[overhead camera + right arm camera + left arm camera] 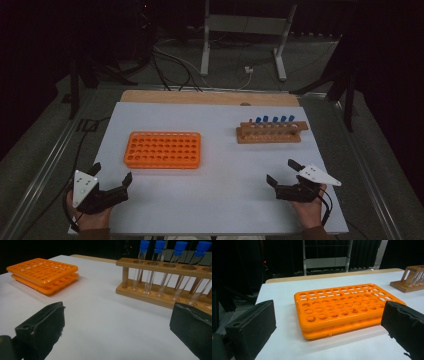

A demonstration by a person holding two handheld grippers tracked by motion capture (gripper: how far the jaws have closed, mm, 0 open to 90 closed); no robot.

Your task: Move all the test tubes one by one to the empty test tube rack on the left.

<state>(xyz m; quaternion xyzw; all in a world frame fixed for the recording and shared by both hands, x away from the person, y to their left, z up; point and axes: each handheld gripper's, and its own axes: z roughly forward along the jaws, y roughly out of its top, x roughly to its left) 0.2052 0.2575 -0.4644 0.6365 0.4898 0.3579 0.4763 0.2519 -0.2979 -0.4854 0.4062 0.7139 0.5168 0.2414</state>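
An orange tube rack (162, 149) with several empty holes lies flat on the white table, left of centre. A wooden rack (270, 131) at the back right holds several clear test tubes with blue caps (274, 119). My left gripper (111, 174) rests open at the front left, nothing between its jaws; the orange rack (344, 307) lies just ahead of it. My right gripper (283, 172) stands open at the front right, empty, short of the wooden rack (165, 287). The blue-capped tubes (150, 267) rise ahead of it, and the orange rack (43, 273) shows far left.
The white table top (220, 160) has bare room between the two racks and along the front. A wooden strip (210, 97) runs along the far edge. Beyond it are a dark floor, cables and a metal stand (245, 35).
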